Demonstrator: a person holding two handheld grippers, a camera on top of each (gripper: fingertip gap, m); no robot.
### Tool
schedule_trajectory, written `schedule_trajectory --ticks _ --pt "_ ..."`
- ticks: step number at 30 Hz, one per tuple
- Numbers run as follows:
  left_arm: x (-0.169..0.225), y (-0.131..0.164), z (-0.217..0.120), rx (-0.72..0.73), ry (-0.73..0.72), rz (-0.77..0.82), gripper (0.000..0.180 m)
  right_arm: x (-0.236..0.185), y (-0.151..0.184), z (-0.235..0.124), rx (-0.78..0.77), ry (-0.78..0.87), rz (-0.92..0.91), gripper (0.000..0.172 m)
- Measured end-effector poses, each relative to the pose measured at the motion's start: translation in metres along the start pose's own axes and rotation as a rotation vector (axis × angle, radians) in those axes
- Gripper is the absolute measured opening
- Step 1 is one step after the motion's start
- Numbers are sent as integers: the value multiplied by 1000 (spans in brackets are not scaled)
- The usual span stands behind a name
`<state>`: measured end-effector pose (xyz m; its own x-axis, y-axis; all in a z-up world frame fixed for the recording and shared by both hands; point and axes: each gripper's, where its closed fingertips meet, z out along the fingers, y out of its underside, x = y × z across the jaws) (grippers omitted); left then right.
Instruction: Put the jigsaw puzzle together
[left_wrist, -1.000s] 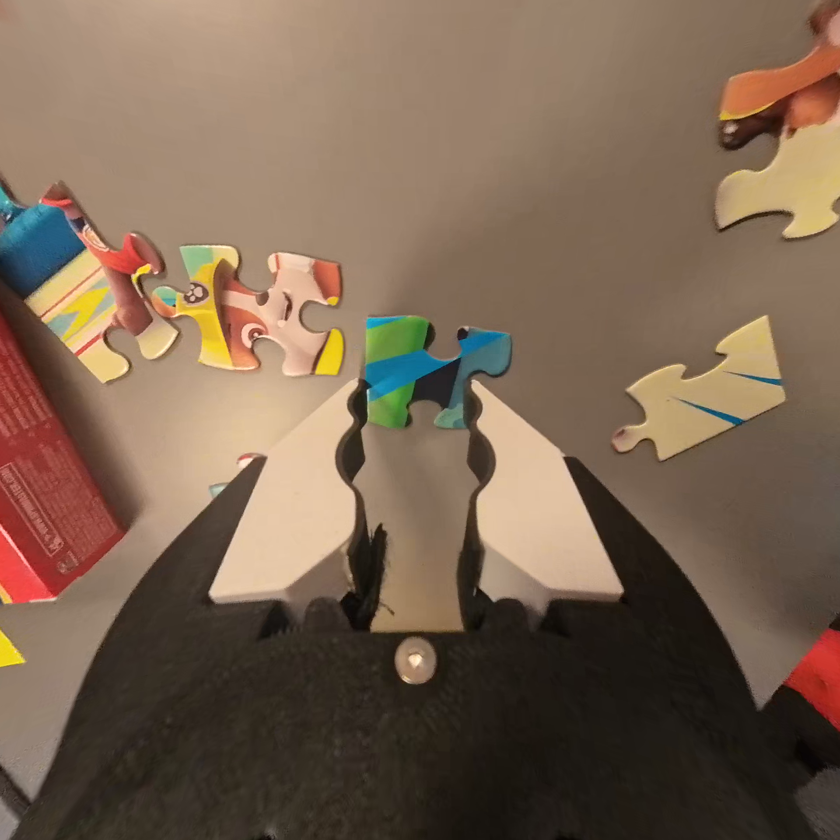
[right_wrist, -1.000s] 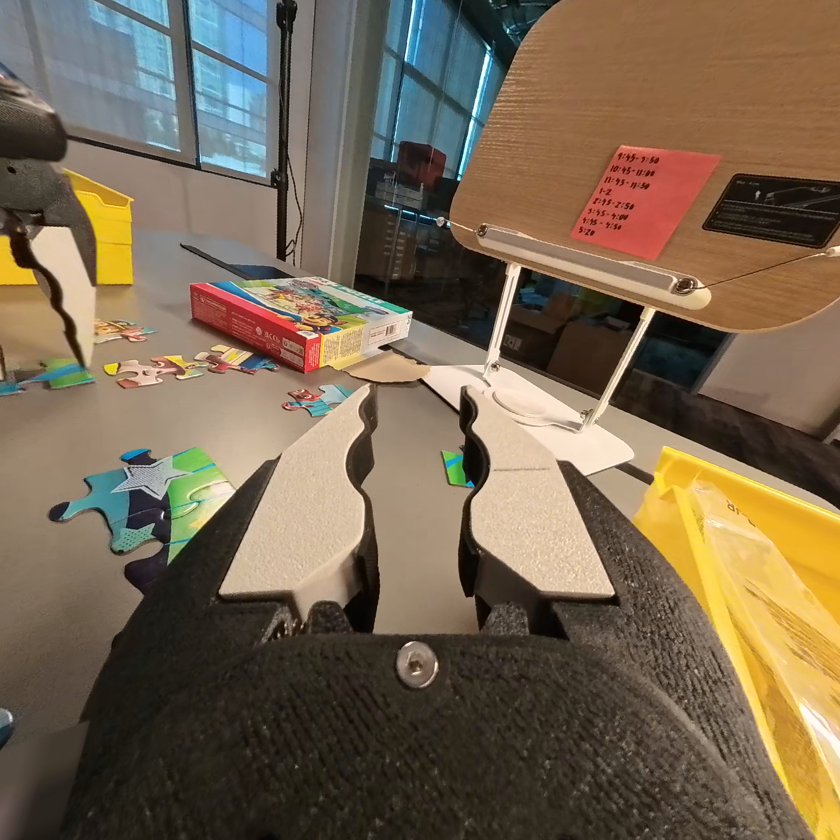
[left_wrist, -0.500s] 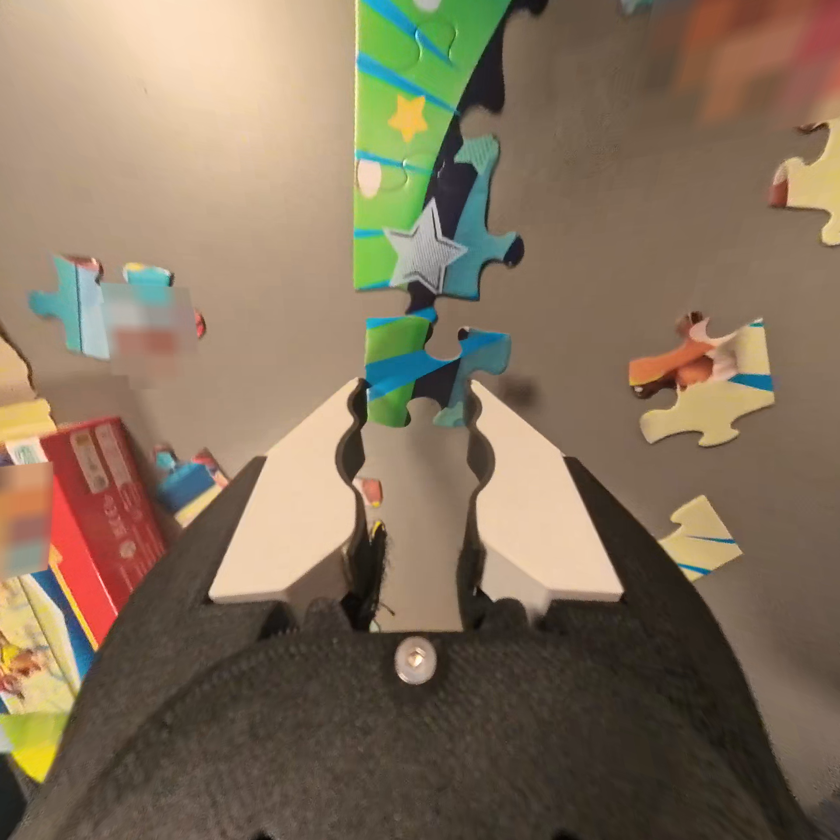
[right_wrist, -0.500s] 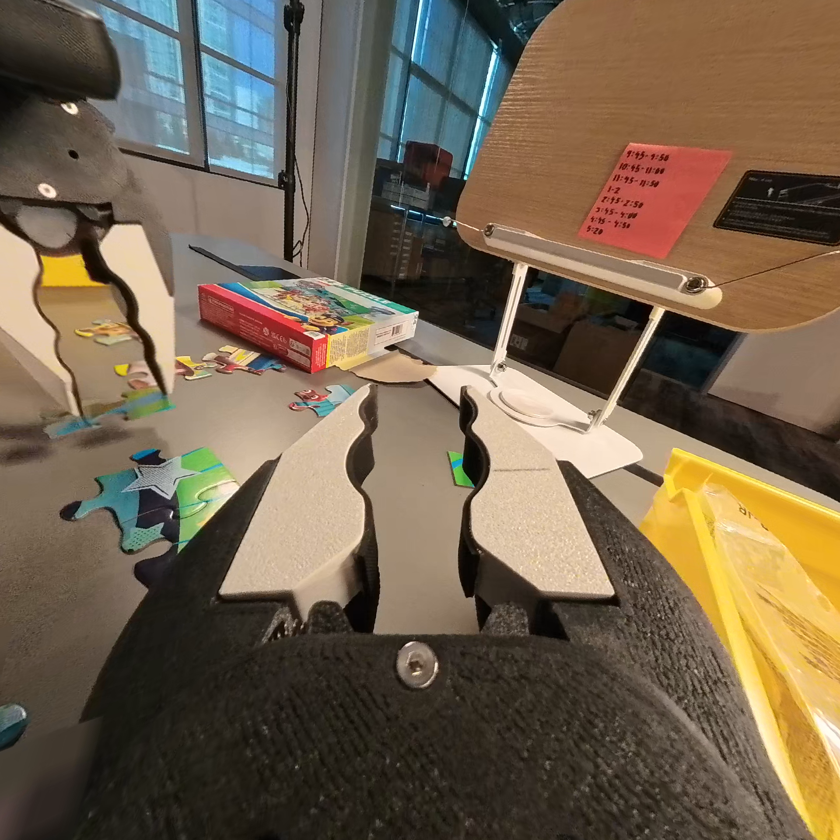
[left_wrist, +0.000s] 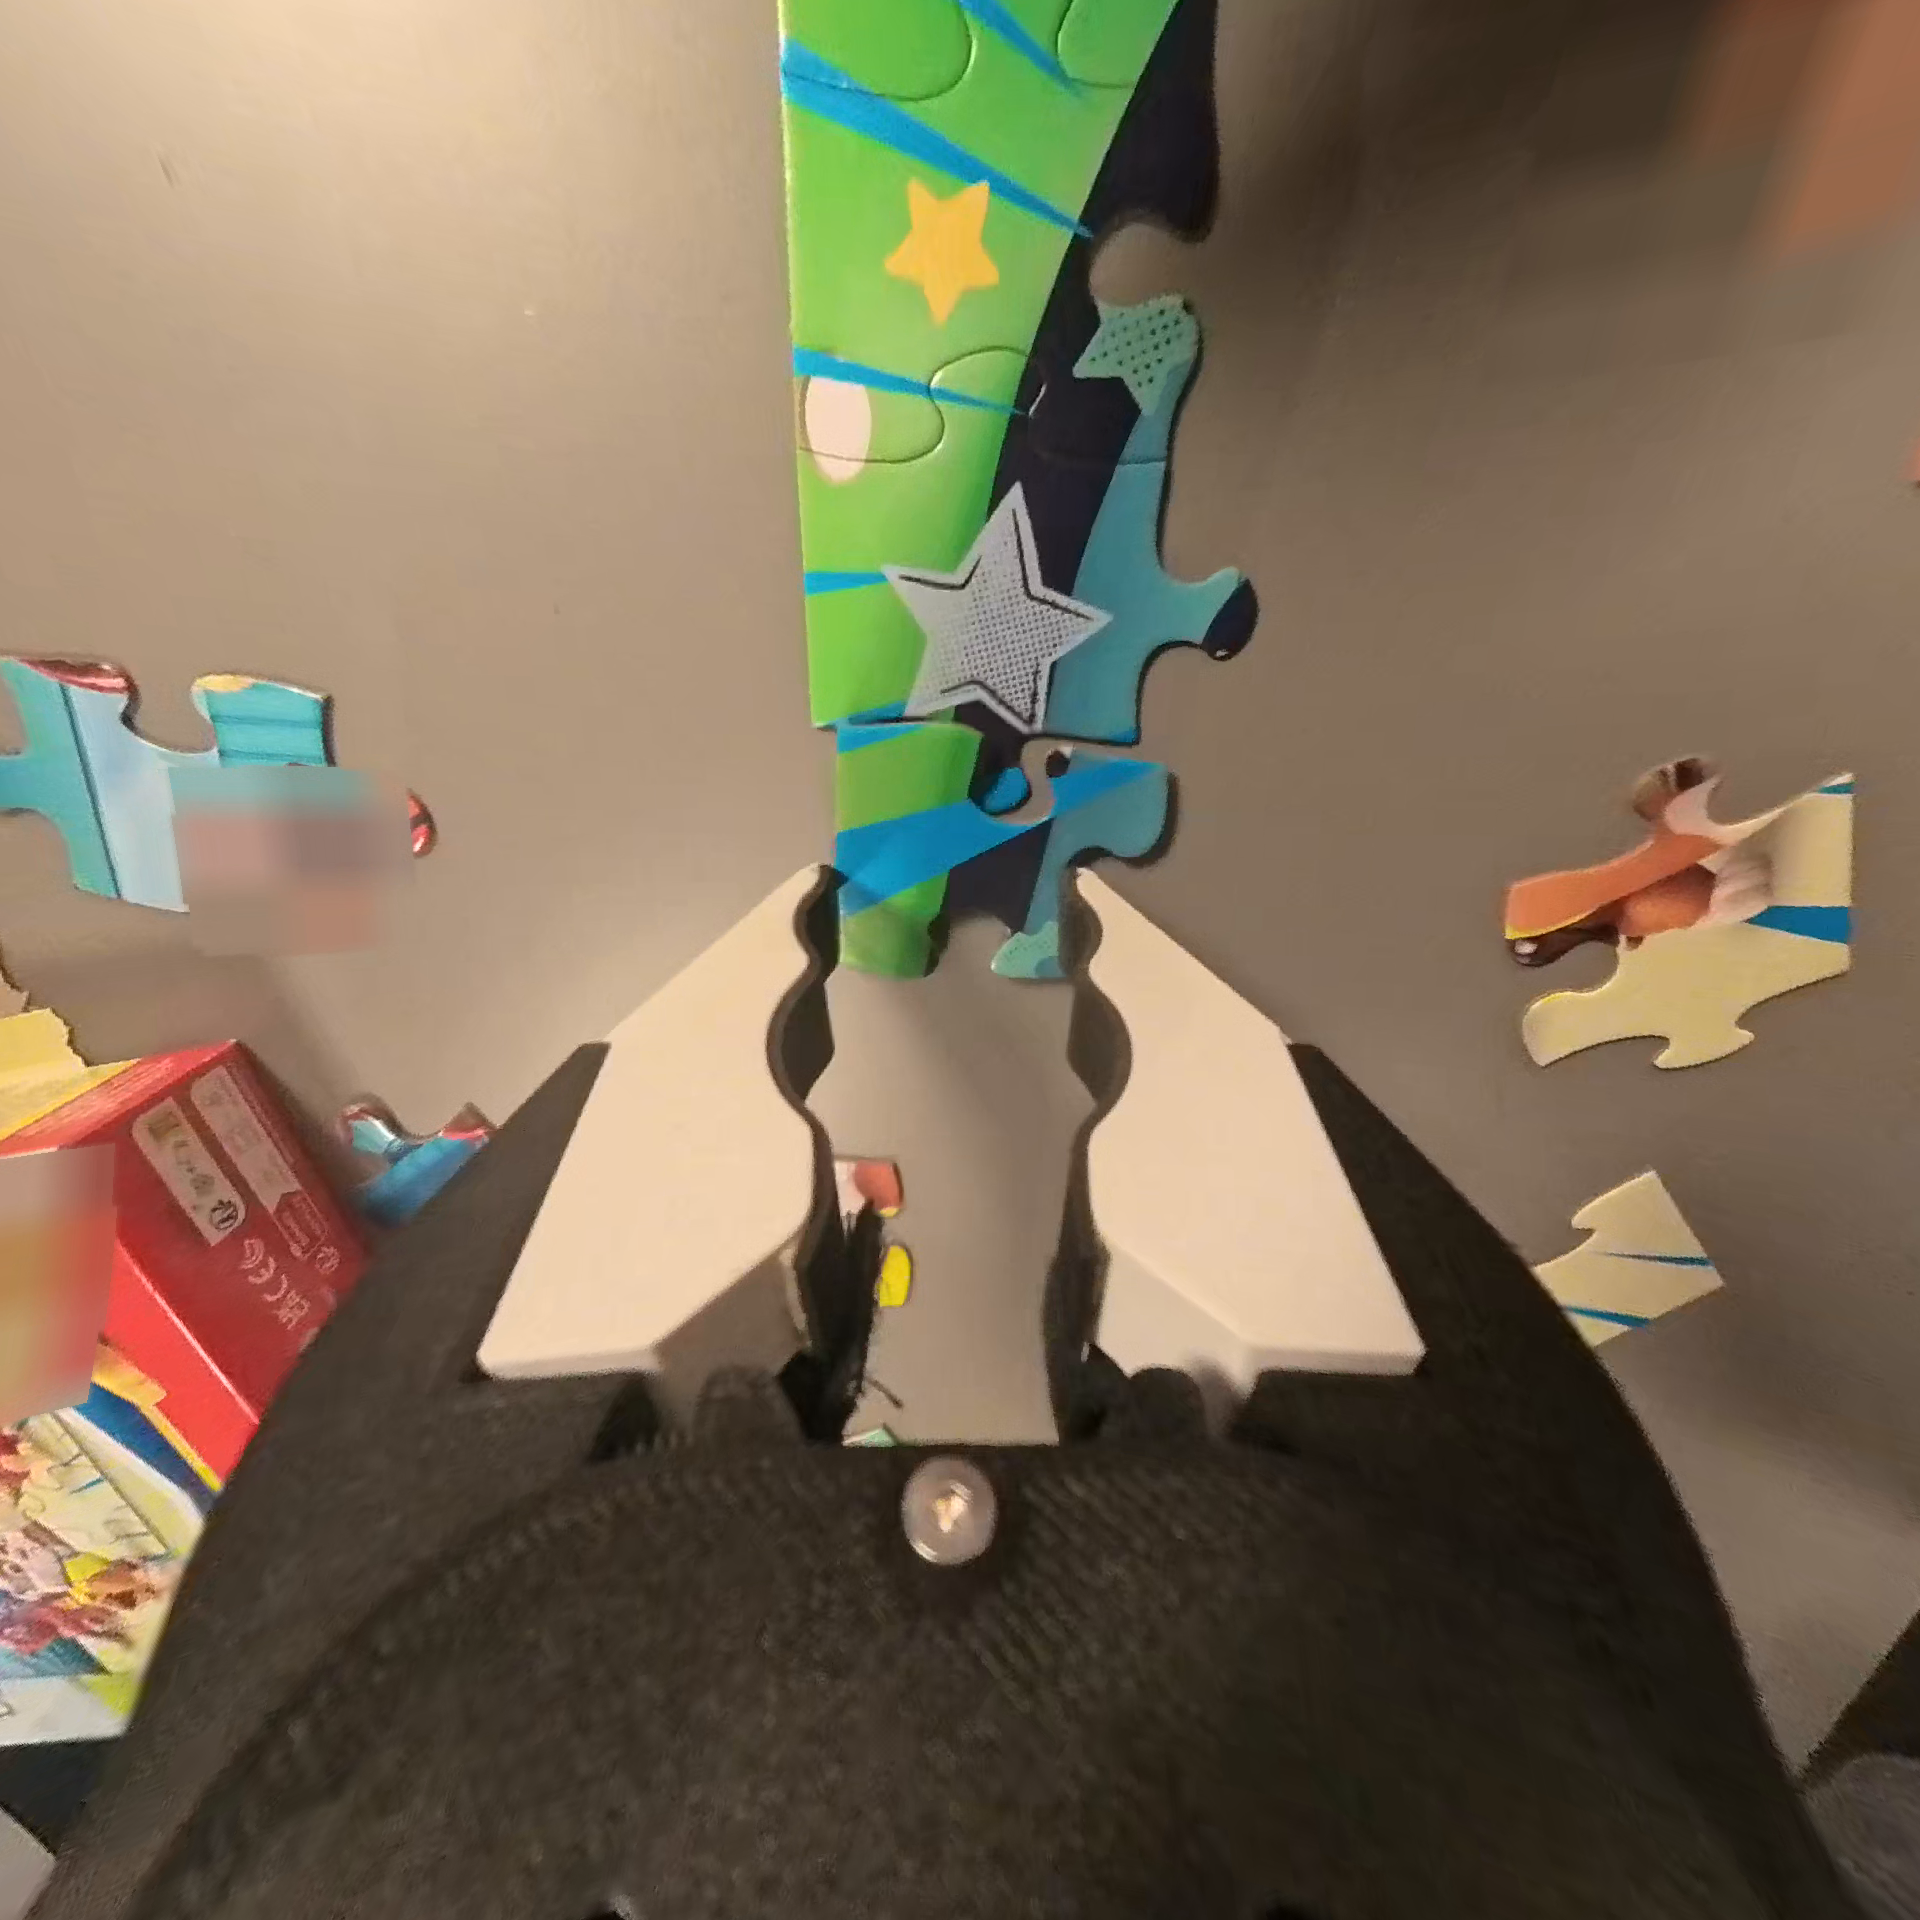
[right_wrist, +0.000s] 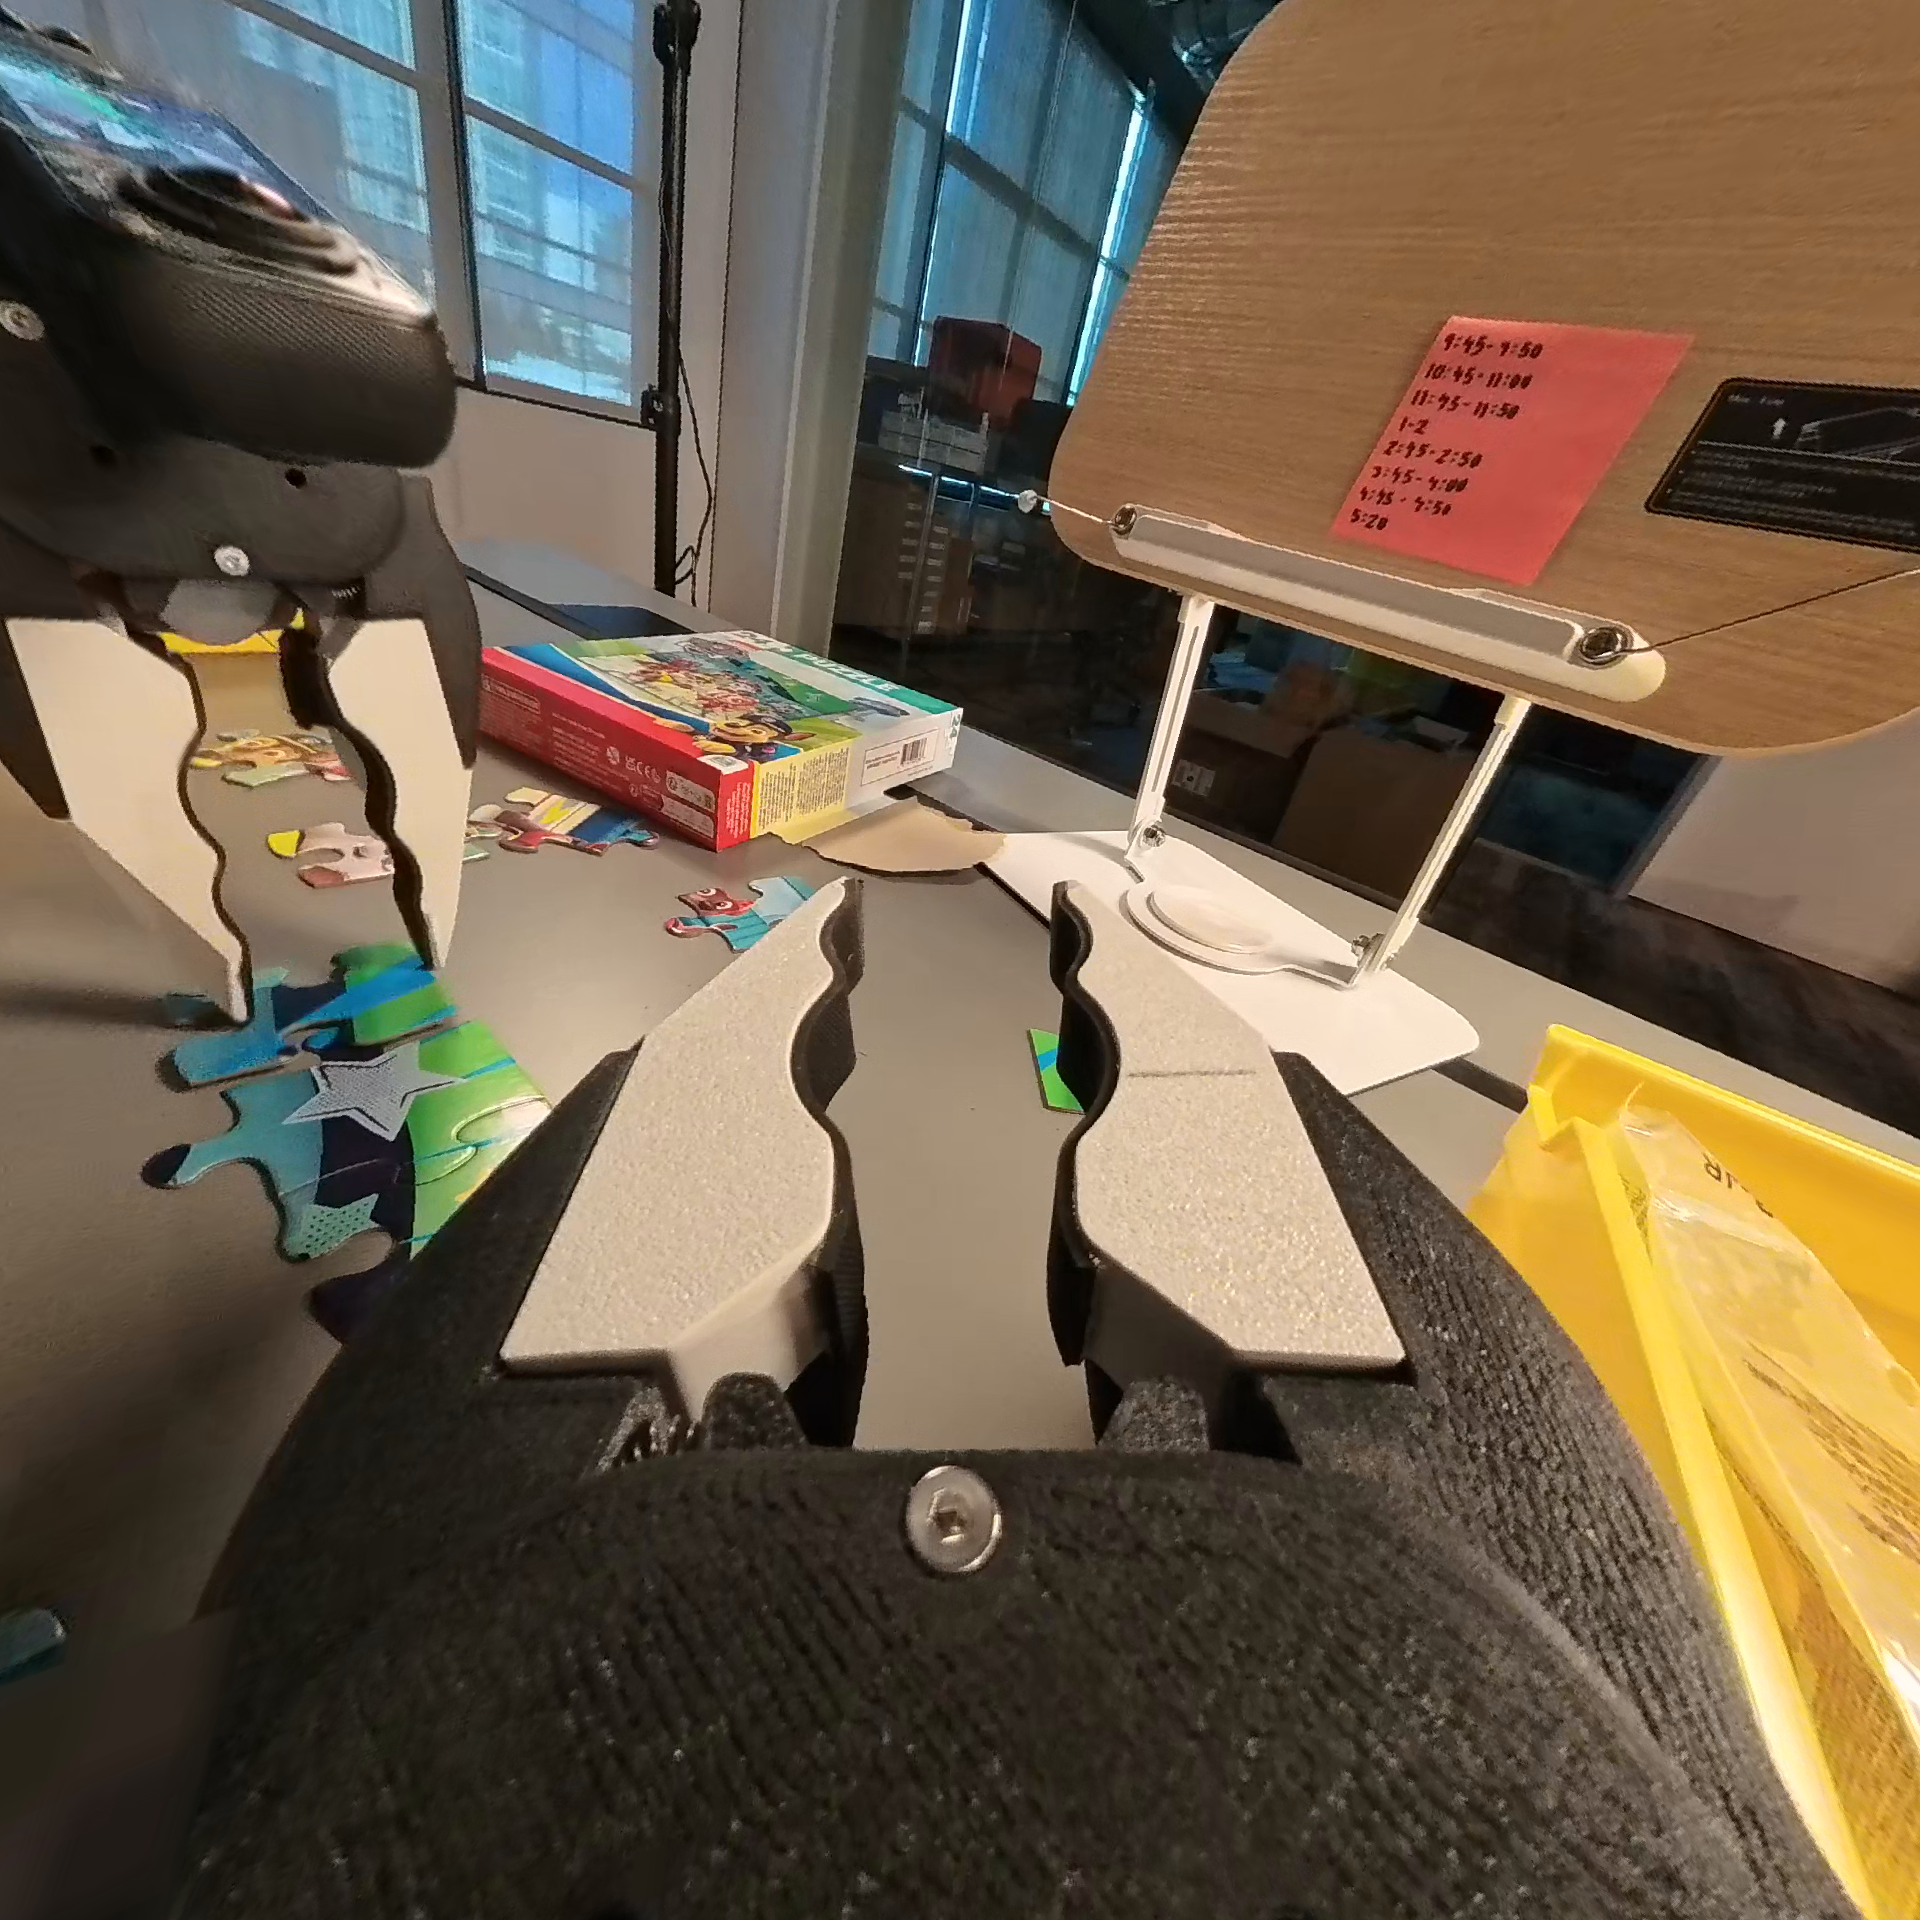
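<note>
My left gripper (left_wrist: 951, 883) is shut on a green, blue and dark puzzle piece (left_wrist: 977, 852), with a fingertip against each side. The piece lies right at the lower end of a joined strip of green and blue pieces with stars (left_wrist: 935, 416) on the grey table (left_wrist: 416, 416). The right wrist view shows the same: the left gripper (right_wrist: 332, 966) is down at the table with that piece (right_wrist: 322, 1008) next to the joined strip (right_wrist: 353, 1122). My right gripper (right_wrist: 956, 899) is open and empty, hovering over the table.
A red puzzle box (right_wrist: 717, 738) lies behind the loose pieces (left_wrist: 1704, 935). A small green piece (right_wrist: 1049, 1070) lies by my right finger. A wooden board on a white stand (right_wrist: 1507, 364) is at the right, and a yellow bin (right_wrist: 1714, 1247) beside it. Spacing between my two grippers at the tips: around 20 centimeters.
My left gripper has carried the green and blue piece away from the loose pieces to the end of the joined strip, keeping its hold. The right gripper has barely moved.
</note>
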<state>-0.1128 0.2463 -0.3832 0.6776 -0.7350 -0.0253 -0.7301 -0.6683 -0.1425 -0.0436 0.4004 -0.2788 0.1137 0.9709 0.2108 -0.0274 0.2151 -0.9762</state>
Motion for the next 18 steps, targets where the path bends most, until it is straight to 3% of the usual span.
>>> schedule_trajectory --ticks 8,11,18 --pt "-5 -2 2 -22 -25 -33 42 0 0 0 0 -2 1 34" --pt "-3 -2 -1 4 -29 -56 54 0 0 0 0 -2 1 34" --pt "4 -15 -6 231 42 -109 43 0 0 0 -1 -1 3 34"
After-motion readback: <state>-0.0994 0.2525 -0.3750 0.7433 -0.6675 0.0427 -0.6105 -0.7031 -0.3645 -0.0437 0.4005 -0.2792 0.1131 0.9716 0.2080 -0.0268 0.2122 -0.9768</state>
